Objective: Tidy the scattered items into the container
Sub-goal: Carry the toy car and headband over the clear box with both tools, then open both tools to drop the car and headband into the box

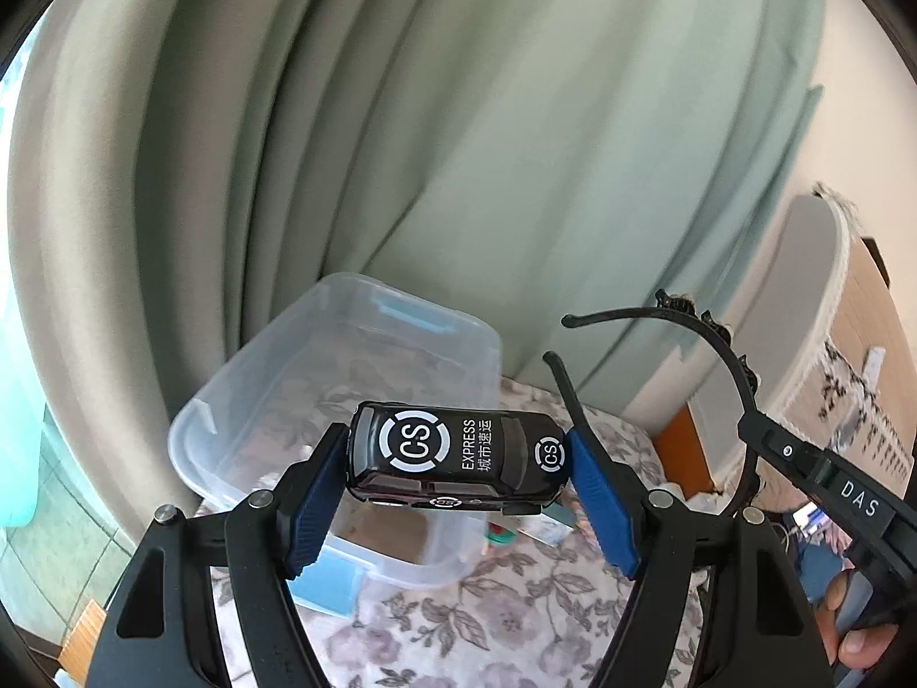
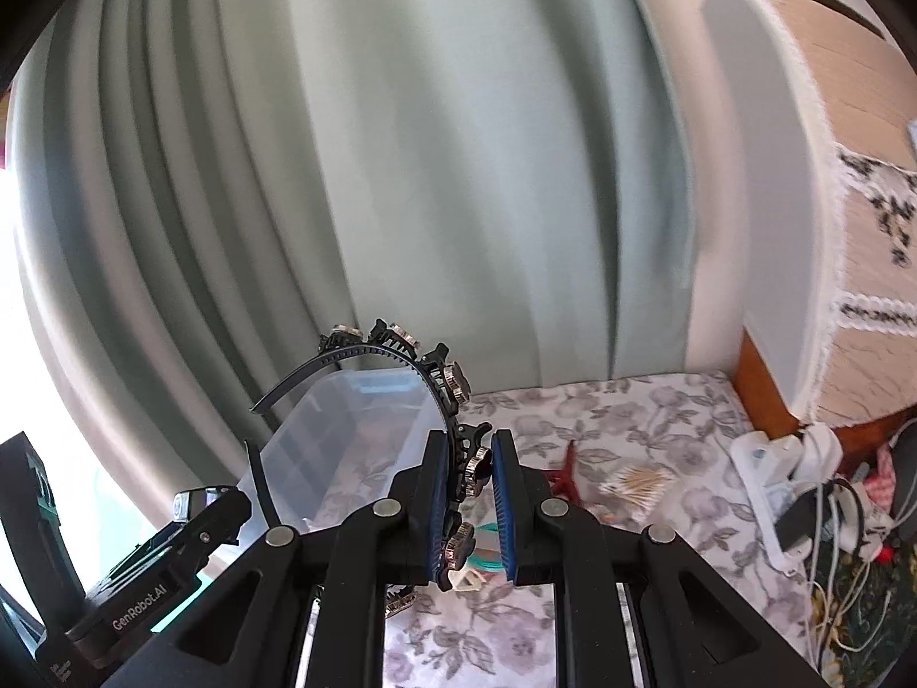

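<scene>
Two hand-held grippers, both loaded. Left hand-held gripper [image 1: 458, 473] has its blue pads [image 1: 312, 507] clamped on the two ends of a black toy car [image 1: 458, 458], roof up, white "CS" rings and "EXPRESS" lettering on top. Car is held crosswise in the air, over the near edge of the clear plastic container [image 1: 321, 401].

Right hand-held gripper [image 2: 467, 487] has its jaws nearly together, pinching a black headband [image 2: 401, 352] by its band. Headband has toothed inner edge and round metallic studs along the outside; its arc rises up and curls left, free ends pointing toward the container [image 2: 344, 430]. In the left wrist view the same headband [image 1: 659, 309] hangs to the right of the car, and the right hand-held gripper [image 1: 802, 458] comes in from the right edge with fingers [image 1: 854, 625] of the person's hand on the handle.

Container sits on a floral-print surface [image 2: 630, 418]; cannot tell if it's a bed or a covered table. Container has blue latches, no lid on it, looks mostly bare inside.

Still lying on the floral cloth: a red star-shaped item [image 2: 564, 473], a pack of cotton swabs [image 2: 636, 481], small teal bits near the right pads. White clip lamp [image 2: 785, 458] and tangled cables at far right. Grey-green curtain [image 2: 458, 172] behind everything.
</scene>
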Motion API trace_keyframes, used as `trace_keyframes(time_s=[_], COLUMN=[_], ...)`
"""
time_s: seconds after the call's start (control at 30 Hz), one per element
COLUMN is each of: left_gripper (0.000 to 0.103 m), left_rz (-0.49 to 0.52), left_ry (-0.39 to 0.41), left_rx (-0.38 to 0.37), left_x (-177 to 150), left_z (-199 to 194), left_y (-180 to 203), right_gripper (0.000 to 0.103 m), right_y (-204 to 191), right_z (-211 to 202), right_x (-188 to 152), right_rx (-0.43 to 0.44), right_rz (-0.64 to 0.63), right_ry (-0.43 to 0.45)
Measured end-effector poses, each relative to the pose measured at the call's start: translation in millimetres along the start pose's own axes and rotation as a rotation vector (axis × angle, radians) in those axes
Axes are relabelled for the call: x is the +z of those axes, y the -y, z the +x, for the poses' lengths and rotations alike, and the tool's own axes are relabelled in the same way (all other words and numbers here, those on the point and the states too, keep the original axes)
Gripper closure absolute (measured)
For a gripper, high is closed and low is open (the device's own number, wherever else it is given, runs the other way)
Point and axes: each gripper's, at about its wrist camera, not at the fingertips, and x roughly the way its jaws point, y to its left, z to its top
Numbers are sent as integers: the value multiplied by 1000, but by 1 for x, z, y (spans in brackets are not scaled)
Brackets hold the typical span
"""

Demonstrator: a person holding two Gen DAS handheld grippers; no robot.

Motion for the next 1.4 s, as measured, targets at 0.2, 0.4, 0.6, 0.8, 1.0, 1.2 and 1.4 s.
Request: trace_keyframes(time_s=[0.2,0.4,0.6,0.8,1.0,1.2,1.4], left_gripper=[26,26,26,26,26,26,26], left_rz=[-49,-87,-116,-131,-133,-128,-140], left_ry=[-1,-13,-36,-57,-80,-101,-134], left_rx=[27,48,58,57,58,66,62], left_x=[4,7,7,8,10,11,11], left_z=[4,13,26,40,54,64,73], left_y=[-29,-51,-69,-80,-85,-87,-93], right_gripper=[86,86,86,86,86,83,83], right_y=[-22,-39,-50,-56,-65,-75,-77], right_z=[21,41,65,83,108,128,140], right_x=[-2,-7,-8,-7,-9,-15,-22], right_rx=[25,26,23,31,36,63,72], right_rz=[-23,-46,-68,-77,-89,-116,-131], right_ry=[-32,-78,-119,-141,-178,-220,-258])
